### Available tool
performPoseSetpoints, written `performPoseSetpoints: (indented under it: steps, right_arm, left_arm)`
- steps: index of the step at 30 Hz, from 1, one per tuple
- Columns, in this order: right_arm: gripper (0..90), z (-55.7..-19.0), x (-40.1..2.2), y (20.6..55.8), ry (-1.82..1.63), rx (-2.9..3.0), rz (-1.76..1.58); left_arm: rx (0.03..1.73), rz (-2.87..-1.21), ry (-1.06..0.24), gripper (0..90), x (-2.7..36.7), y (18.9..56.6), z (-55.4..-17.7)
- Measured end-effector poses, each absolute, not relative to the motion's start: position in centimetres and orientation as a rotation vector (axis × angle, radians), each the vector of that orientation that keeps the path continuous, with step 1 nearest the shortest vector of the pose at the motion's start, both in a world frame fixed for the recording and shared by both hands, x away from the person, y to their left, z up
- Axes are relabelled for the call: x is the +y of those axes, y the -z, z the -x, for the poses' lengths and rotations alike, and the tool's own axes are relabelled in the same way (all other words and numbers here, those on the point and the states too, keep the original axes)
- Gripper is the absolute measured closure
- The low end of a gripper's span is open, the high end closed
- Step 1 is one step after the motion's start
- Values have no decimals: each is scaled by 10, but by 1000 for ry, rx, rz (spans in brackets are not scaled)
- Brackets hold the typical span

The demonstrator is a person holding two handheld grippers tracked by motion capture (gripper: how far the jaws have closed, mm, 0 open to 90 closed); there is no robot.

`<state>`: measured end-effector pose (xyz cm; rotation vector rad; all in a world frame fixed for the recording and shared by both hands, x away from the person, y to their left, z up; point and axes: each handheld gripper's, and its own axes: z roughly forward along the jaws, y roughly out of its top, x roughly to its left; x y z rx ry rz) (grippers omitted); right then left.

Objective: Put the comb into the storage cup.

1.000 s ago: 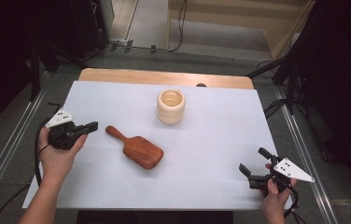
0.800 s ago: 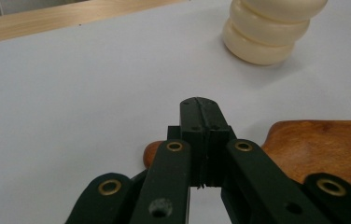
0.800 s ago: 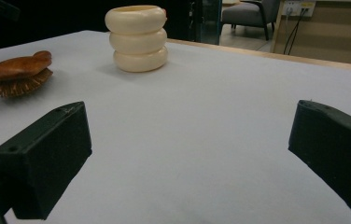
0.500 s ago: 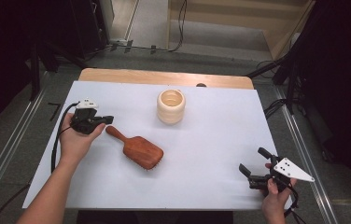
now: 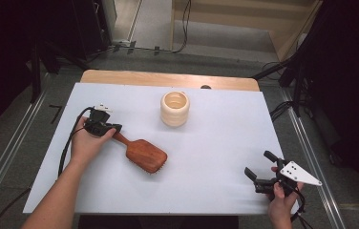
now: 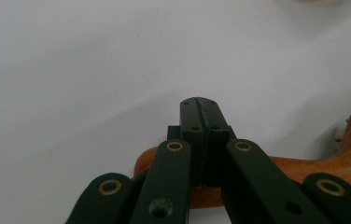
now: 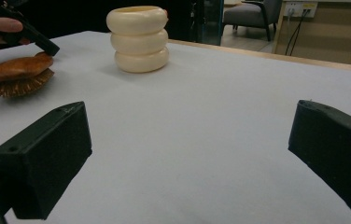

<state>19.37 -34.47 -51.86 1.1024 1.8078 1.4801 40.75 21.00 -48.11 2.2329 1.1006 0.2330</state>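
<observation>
A brown wooden hairbrush [image 5: 142, 153] lies bristles down on the white tabletop [image 5: 220, 138], its handle pointing back left. My left gripper [image 5: 115, 128] sits right over the end of that handle, jaws pressed flat together. In the left gripper view the shut tips [image 6: 200, 107] stand above the handle of the hairbrush [image 6: 304, 168], which passes underneath them, not between them. My right gripper [image 5: 258, 162] is held near the front right corner, open and empty, far from the brush. In the right gripper view its open jaws [image 7: 187, 154] face the hairbrush [image 7: 15, 72] and the left gripper [image 7: 47, 46].
A cream ribbed cup [image 5: 174, 108] stands upright at the back middle, also seen as the cup [image 7: 138, 39] ahead of the right gripper. A wooden strip [image 5: 168, 78] edges the table's far side. Metal floor rails run along both sides.
My left hand has moved right and down from the table's left edge to the brush handle. The right gripper, brush and cup have stayed put.
</observation>
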Motion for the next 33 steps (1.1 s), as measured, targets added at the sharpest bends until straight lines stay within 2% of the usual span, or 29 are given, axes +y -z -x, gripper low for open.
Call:
performPoseSetpoints:
  steps: [20,33]
  right_arm:
    - [0,-195,-345,519,-1479,1804,-1113]
    - [0,-195,-344,519,-1475,1802,-1114]
  left_arm:
    - [1047,-2356,-173,900,216,479,-402]
    - [985,-2349,-104,900,233,480,-371]
